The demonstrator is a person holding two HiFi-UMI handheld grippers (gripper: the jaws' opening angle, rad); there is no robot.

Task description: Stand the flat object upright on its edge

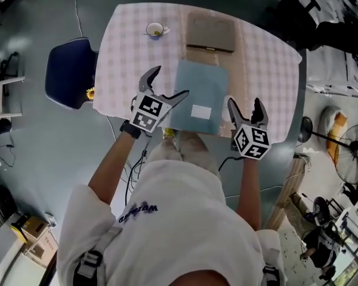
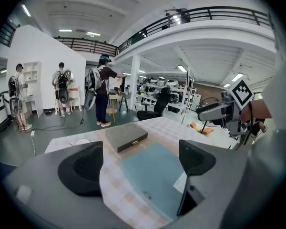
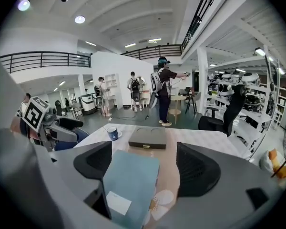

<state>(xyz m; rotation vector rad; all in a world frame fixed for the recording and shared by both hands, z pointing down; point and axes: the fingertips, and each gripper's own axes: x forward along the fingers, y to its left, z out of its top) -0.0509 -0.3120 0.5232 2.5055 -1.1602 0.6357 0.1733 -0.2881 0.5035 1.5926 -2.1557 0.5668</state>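
The folder (image 1: pixel 200 94) lies flat at the near middle of the table (image 1: pixel 268 58), its white label (image 1: pixel 201 112) toward the person, not yet lifted. The left gripper (image 1: pixel 170 82) hovers over its left edge and the right gripper (image 1: pixel 246 105) just off its right edge, both with jaws wide and nothing pressed between the pads. To do this well, I'd say one gripper should work a jaw under a long edge and pinch it. It can then tip the folder up while the other steadies the top. The folder looks thin and may flop or slide on the cloth, so the bottom edge wants to stay planted. Beyond it sits a grey box (image 1: pixel 210 33), shut, its contents hidden. At the far left stands a cup (image 1: pixel 155 30) on a saucer; something yellowish shows in it, but I can't tell what.
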